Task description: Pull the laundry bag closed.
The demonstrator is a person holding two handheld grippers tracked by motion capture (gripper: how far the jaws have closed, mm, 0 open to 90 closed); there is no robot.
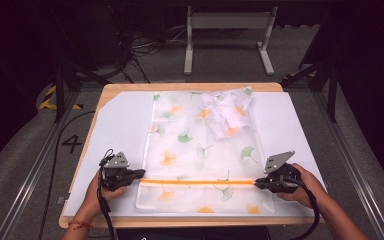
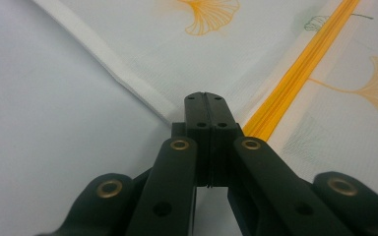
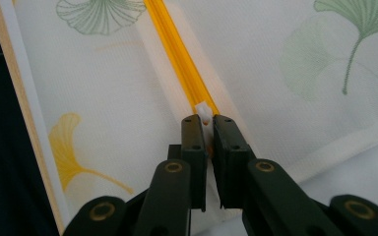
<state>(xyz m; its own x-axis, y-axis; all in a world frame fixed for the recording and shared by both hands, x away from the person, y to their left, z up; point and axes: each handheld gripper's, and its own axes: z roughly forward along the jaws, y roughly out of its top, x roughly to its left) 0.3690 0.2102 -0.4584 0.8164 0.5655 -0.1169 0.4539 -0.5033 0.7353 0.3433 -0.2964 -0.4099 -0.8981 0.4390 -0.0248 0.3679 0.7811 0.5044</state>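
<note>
1. Two grippers sit at the near edge of the table (image 1: 111, 90), one at each end of the orange zipper (image 1: 198, 182) that runs across the mesh laundry bag (image 1: 195, 150).
2. Nearest on the left, the left gripper (image 1: 139, 174) has its jaws pressed flat together right at the bag's left corner, beside the zipper's end; in the left gripper view the left gripper (image 2: 204, 96) tips meet with no gap, and I cannot tell whether a bit of the bag's hem is pinched under them. It looks to be anchoring that corner.
3. On the right, the right gripper (image 1: 256, 183) is clamped on the small white zipper pull (image 3: 204, 113), which pokes up between the nearly closed tips of the right gripper (image 3: 205, 119) in the right gripper view.
4. From that view the pull sits at the right-hand end of the zipper, close to the bag's right side seam, so I judge the zip run is at one end of its travel; whether the teeth are joined or parted I cannot make out.
5. Farther back, towards the far edge of the table, a crumpled white garment (image 1: 228, 114) shows through the mesh in the bag's far right corner, so the loading looks done.
6. What seems left, at most, is finishing the zipper and letting go.
</note>
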